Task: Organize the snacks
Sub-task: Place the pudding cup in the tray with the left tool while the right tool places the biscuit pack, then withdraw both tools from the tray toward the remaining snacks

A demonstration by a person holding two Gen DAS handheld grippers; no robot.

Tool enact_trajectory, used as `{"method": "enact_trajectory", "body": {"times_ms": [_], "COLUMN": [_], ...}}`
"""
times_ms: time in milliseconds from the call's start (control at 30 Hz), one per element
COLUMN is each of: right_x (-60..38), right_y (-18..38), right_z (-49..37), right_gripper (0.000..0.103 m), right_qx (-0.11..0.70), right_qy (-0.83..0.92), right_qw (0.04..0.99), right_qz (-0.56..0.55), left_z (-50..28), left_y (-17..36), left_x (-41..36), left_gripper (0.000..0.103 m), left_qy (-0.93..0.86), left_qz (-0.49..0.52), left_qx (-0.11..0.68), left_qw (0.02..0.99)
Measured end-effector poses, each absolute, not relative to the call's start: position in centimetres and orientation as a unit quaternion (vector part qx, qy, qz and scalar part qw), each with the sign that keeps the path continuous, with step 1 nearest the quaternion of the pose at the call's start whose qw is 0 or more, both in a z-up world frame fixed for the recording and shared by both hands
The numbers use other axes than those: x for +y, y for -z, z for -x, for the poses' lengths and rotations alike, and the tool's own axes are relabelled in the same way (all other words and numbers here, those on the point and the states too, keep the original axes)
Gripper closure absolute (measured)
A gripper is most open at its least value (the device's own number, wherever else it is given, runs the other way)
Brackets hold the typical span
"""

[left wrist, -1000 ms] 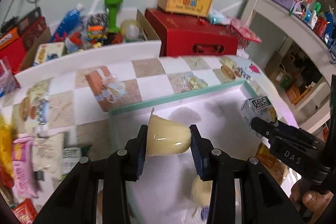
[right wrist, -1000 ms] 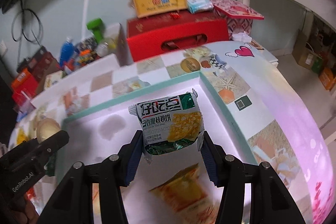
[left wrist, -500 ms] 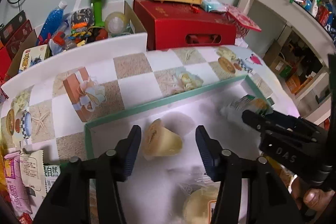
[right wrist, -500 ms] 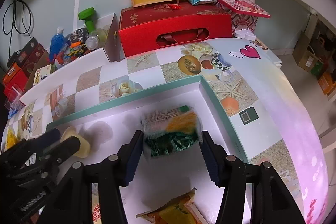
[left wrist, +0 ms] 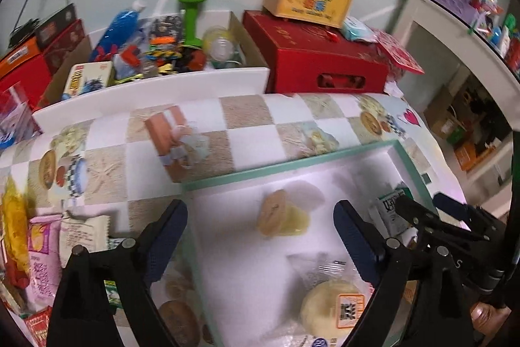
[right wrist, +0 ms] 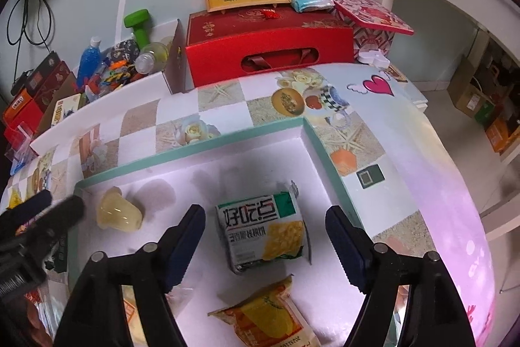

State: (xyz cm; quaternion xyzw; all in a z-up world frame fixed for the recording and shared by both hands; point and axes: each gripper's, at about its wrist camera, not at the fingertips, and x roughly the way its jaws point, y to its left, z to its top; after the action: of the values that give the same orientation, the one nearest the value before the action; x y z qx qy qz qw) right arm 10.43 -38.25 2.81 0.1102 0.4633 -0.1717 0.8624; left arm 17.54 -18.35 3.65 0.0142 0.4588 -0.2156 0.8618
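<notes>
A white tray with a teal rim (left wrist: pixel 286 165) (right wrist: pixel 195 148) lies on the patterned tablecloth. In the left wrist view a pale yellow jelly cup (left wrist: pixel 281 217) lies on its side on the tray floor. My left gripper (left wrist: pixel 261 236) hangs above it, jaws opening wide, and neither pad touches it. In the right wrist view a green-and-white snack packet (right wrist: pixel 263 233) lies flat in the tray. My right gripper (right wrist: pixel 266 246) is over it, jaws opening, pads clear of the packet. The jelly cup (right wrist: pixel 118 213) also shows there, beside the left gripper's fingertips (right wrist: pixel 65 210).
An orange-yellow packet (right wrist: pixel 269 314) and a wrapped round pastry (left wrist: pixel 331 308) also lie in the tray. Several snack packets (left wrist: pixel 35 249) are piled on the cloth left of it. A red gift box (right wrist: pixel 269 47) and a cardboard box of toys (left wrist: pixel 162 47) stand behind.
Both grippers opened. The jelly cup dropped from the left jaws and tipped onto its side in the tray. The green-and-white packet fell from the right jaws and now lies flat.
</notes>
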Motion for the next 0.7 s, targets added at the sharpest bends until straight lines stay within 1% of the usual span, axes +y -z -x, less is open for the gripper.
{"method": "enact_trajectory", "body": {"times_ms": [67, 167, 367, 400, 467, 700], "right_x": [-38.4, -38.3, -37.9, -37.9, -38.0, -37.8], "right_y": [-2.6, -2.3, -2.4, -2.5, -2.5, -2.7], "right_z": [-10.2, -10.0, -9.7, -9.6, -9.5, -9.1], "right_gripper": [0.022, 0.018, 0.018, 0.016, 0.000, 0.000], "right_qx": [0.465, 0.467, 0.463, 0.461, 0.454, 0.449], "right_qy": [0.177, 0.179, 0.183, 0.184, 0.186, 0.192], "right_qw": [0.860, 0.858, 0.861, 0.861, 0.864, 0.866], "right_qz": [-0.114, -0.115, -0.110, -0.110, -0.113, -0.108], "left_z": [-17.7, -17.7, -17.4, -17.3, -17.3, -17.1], "left_y": [-3.5, -3.1, -2.8, -2.8, -2.9, -3.0], "left_x": [-17.7, -17.1, -16.7, -16.7, -16.6, -15.6], "left_gripper": [0.008, 0.004, 0.002, 0.002, 0.002, 0.002], "left_qy": [0.203, 0.193, 0.194, 0.195, 0.196, 0.193], "left_qz": [-0.010, -0.006, -0.008, -0.008, -0.006, 0.008], "left_qx": [0.459, 0.459, 0.449, 0.447, 0.443, 0.438], "left_qw": [0.865, 0.867, 0.872, 0.873, 0.875, 0.878]}}
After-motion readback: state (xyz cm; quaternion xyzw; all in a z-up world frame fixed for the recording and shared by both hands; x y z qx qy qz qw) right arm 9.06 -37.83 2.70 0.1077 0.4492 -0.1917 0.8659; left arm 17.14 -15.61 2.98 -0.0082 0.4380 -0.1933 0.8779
